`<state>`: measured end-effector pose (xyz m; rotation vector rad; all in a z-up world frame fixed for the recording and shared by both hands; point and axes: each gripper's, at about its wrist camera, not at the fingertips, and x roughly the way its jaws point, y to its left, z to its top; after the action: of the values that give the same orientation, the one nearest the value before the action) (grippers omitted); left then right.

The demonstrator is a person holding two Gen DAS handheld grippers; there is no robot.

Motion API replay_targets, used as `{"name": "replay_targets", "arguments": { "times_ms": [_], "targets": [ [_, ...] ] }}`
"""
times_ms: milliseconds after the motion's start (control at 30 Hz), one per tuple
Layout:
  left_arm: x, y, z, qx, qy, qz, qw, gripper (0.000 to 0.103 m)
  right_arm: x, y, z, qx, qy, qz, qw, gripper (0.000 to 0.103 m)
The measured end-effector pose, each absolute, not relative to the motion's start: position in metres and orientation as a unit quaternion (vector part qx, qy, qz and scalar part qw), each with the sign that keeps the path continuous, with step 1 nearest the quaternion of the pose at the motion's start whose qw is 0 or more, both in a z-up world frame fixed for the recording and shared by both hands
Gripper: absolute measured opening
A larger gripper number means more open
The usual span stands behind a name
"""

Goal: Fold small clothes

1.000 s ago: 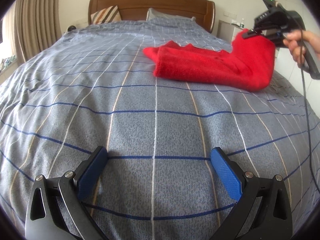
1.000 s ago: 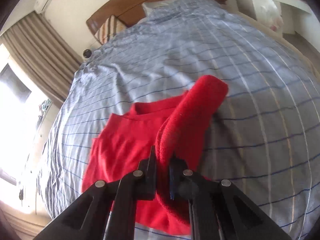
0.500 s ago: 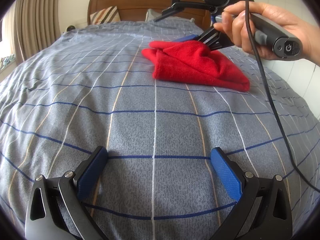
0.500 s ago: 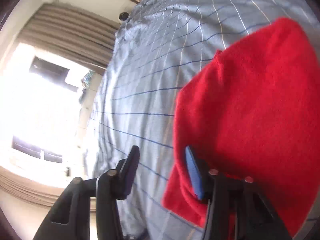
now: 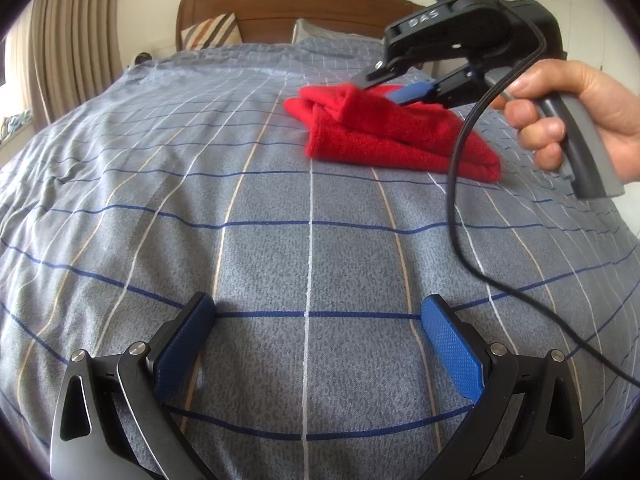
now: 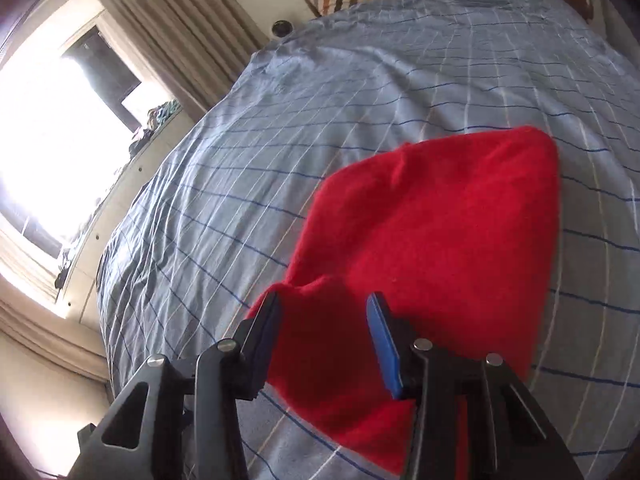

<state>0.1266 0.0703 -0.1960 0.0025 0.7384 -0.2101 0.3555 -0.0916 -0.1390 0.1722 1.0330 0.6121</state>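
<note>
A red knitted garment [image 5: 384, 132] lies folded over on the grey checked bedspread [image 5: 280, 208], far right of centre in the left wrist view. It fills the lower right of the right wrist view [image 6: 440, 240]. My right gripper [image 6: 324, 320] is open just above the garment's near corner, holding nothing; it also shows in the left wrist view [image 5: 392, 86], held by a hand. My left gripper [image 5: 316, 344] is open and empty, low over the bedspread well short of the garment.
A wooden headboard [image 5: 304, 4] with a striped cushion [image 5: 212, 34] and a pillow stands at the far end. Curtains [image 5: 64, 48] and a bright window [image 6: 52, 136] are on the left. The right gripper's black cable [image 5: 456, 208] hangs across the bedspread.
My right gripper carried the lifted part of the garment over onto the rest, then opened and let go. The garment now lies folded. The left gripper has not moved.
</note>
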Motion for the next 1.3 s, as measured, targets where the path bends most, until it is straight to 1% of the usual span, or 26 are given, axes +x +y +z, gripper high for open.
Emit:
{"name": "replay_targets", "arguments": {
  "times_ms": [33,100,167,300,467,567,633,733,833,900,967,1000,1067,1133,1200,1300],
  "targets": [
    [0.127,0.07,-0.196,0.001,0.36,-0.102,0.927,0.103,0.354,-0.077,-0.15,0.061,0.497,0.293,0.814,0.032],
    [0.127,0.07,-0.196,0.003,0.361,-0.102,0.927,0.103,0.35,-0.054,-0.169,0.038,0.509,0.293,0.808,0.033],
    [0.127,0.069,-0.196,0.006,0.362,-0.1,0.927,0.103,0.344,-0.044,-0.173,0.029,0.501,0.293,0.814,0.033],
    [0.127,0.068,-0.197,0.006,0.362,-0.1,0.927,0.103,0.335,-0.055,-0.155,0.027,0.486,0.305,0.818,0.033],
    [0.127,0.069,-0.197,0.006,0.362,-0.1,0.927,0.103,0.318,-0.081,-0.12,-0.001,0.46,0.305,0.834,0.033],
    [0.127,0.069,-0.197,0.006,0.362,-0.1,0.927,0.103,0.305,-0.091,-0.115,-0.016,0.461,0.303,0.834,0.033],
    [0.127,0.068,-0.197,0.007,0.362,-0.1,0.927,0.103,0.298,-0.1,-0.129,-0.023,0.476,0.287,0.831,0.034],
    [0.127,0.069,-0.196,0.005,0.365,-0.103,0.925,0.103,0.292,-0.113,-0.167,-0.03,0.523,0.244,0.816,0.034],
    [0.129,0.073,-0.189,0.005,0.385,-0.117,0.915,0.102,0.271,-0.133,-0.166,0.019,0.516,0.261,0.816,0.035],
    [0.135,0.081,-0.174,-0.011,0.387,-0.13,0.913,0.102,0.255,-0.144,-0.159,0.029,0.519,0.266,0.812,0.041],
    [0.152,0.087,-0.153,-0.034,0.373,-0.147,0.915,0.102,0.242,-0.159,-0.149,0.028,0.506,0.27,0.819,0.066],
    [0.167,0.087,-0.143,-0.042,0.371,-0.151,0.915,0.103,0.24,-0.168,-0.144,0.031,0.497,0.266,0.825,0.07],
    [0.207,0.084,-0.129,-0.06,0.387,-0.16,0.906,0.103,0.247,-0.189,-0.136,0.05,0.479,0.247,0.841,0.072],
    [0.259,0.077,-0.126,-0.092,0.424,-0.17,0.885,0.103,0.268,-0.21,-0.134,0.092,0.47,0.23,0.848,0.072],
    [0.303,0.074,-0.132,-0.119,0.453,-0.159,0.869,0.102,0.296,-0.228,-0.138,0.155,0.46,0.218,0.847,0.073],
    [0.347,0.068,-0.149,-0.138,0.496,-0.151,0.844,0.102,0.34,-0.248,-0.158,0.264,0.464,0.214,0.818,0.073]
  ]
}}
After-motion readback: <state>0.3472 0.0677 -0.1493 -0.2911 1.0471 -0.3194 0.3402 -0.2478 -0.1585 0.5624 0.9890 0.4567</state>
